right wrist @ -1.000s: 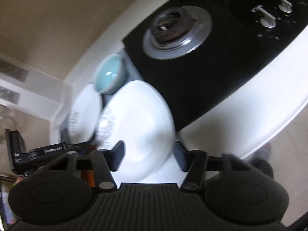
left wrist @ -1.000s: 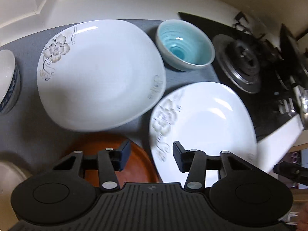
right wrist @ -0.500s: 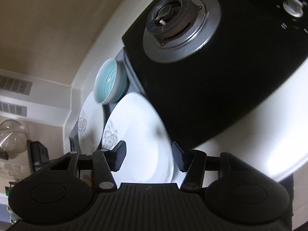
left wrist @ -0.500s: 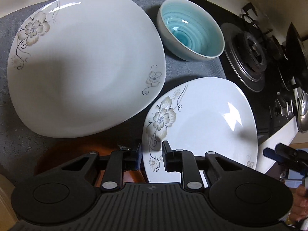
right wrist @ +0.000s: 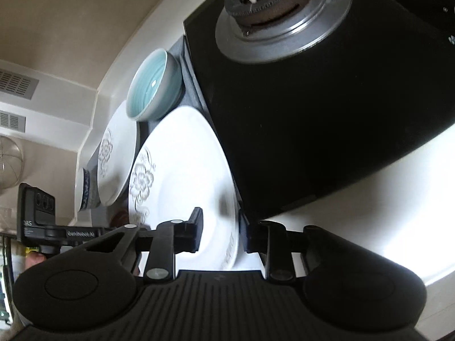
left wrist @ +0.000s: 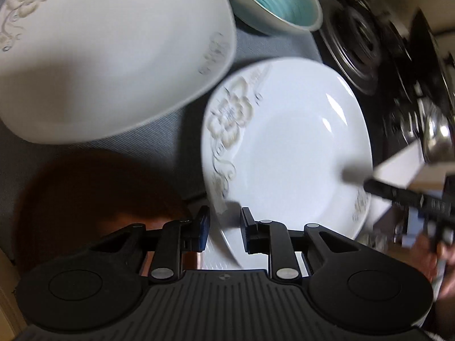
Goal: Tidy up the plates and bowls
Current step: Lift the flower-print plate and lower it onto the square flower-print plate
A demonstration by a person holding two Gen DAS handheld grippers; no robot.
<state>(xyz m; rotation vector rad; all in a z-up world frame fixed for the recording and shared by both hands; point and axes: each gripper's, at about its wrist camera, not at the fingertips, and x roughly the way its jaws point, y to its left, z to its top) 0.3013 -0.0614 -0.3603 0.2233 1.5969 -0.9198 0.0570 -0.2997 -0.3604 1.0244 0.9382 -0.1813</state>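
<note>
Your left gripper (left wrist: 224, 228) has its fingers narrowed around the near rim of the small flowered plate (left wrist: 287, 153), which rests on the grey mat (left wrist: 264, 48). Your right gripper (right wrist: 219, 234) straddles that plate's opposite rim; contact is unclear. The large plate (left wrist: 113, 51) lies just left, the teal bowl (left wrist: 273, 0) behind, and the hob (right wrist: 327, 99) crowds the right.

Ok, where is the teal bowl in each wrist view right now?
Left wrist: teal bowl at the top centre, beyond the smaller flowered plate.
Right wrist: teal bowl left of centre, upper half, above that plate.
Shared landmark: the stove burner.
</note>
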